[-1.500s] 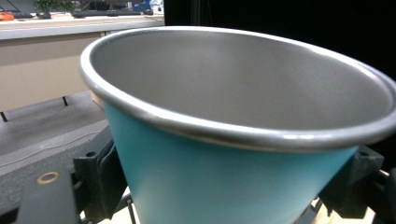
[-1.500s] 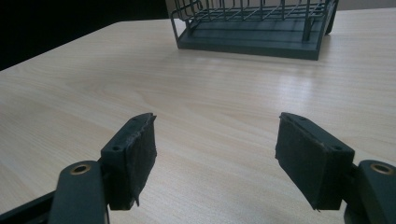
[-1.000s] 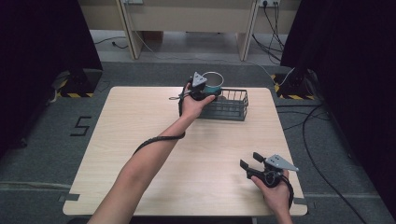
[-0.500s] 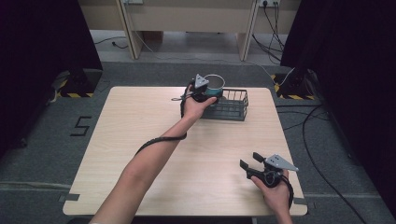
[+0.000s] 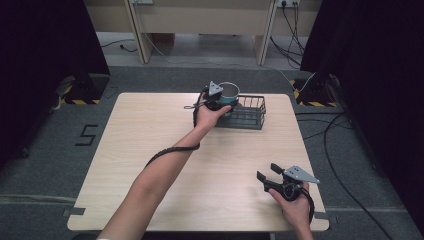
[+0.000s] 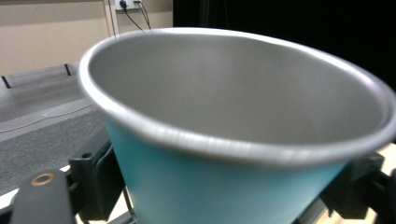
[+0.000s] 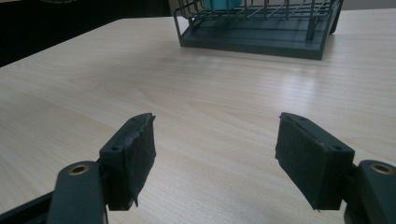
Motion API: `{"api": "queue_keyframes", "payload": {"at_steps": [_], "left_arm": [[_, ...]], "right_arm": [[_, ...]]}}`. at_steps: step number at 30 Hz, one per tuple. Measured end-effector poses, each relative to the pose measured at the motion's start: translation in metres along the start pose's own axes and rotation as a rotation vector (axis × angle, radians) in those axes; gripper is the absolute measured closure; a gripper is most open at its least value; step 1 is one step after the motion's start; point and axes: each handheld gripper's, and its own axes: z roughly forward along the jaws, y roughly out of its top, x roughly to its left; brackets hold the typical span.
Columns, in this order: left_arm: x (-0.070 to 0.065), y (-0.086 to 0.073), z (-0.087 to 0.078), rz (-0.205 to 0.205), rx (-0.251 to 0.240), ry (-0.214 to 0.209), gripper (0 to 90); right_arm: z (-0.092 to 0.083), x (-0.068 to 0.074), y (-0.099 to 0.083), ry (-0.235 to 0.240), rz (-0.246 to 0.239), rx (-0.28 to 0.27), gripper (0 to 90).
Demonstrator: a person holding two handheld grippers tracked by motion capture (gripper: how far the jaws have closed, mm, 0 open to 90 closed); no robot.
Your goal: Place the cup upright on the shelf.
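Observation:
A teal cup (image 5: 230,93) with a bare metal inside is held at the left end of a dark wire basket (image 5: 251,118) at the table's far side. My left gripper (image 5: 224,103) is shut on the cup. In the left gripper view the cup (image 6: 233,116) sits very close, with the left gripper (image 6: 224,191) pressing its jaws on both sides of its wall. Whether the cup's base touches the basket floor I cannot tell. My right gripper (image 5: 267,172) rests open near the table's front right, and in its own view the right gripper (image 7: 217,154) has bare wood between its pads.
The light wooden table (image 5: 150,150) has free room at left and centre. In the right gripper view the basket (image 7: 257,39) stands ahead, with a bit of the teal cup (image 7: 224,3) behind its wires. Dark curtains and floor cables surround the table.
The left gripper with the cup has sunk slightly at the basket's left end. The right gripper has not moved.

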Motion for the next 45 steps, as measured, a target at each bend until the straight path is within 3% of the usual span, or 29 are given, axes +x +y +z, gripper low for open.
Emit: {"api": "queue_keyframes", "payload": {"at_steps": [16, 19, 34, 45], "left_arm": [[0.002, -0.001, -0.003, -0.010, 0.005, -0.003, 13.0], [0.001, -0.002, -0.003, 0.009, 0.011, 0.001, 13.2], [0.000, -0.004, -0.013, 0.015, 0.007, 0.003, 14.0], [0.002, 0.001, -0.030, 0.045, -0.003, -0.015, 14.1]], "right_arm": [[0.000, 0.000, 0.000, 0.001, -0.003, 0.004, 28.6], [0.000, 0.000, 0.000, 0.002, -0.001, 0.005, 28.6], [0.001, 0.000, 0.000, 0.004, 0.007, 0.009, 28.5], [0.001, 0.000, 0.000, 0.003, 0.002, 0.012, 28.4]]}}
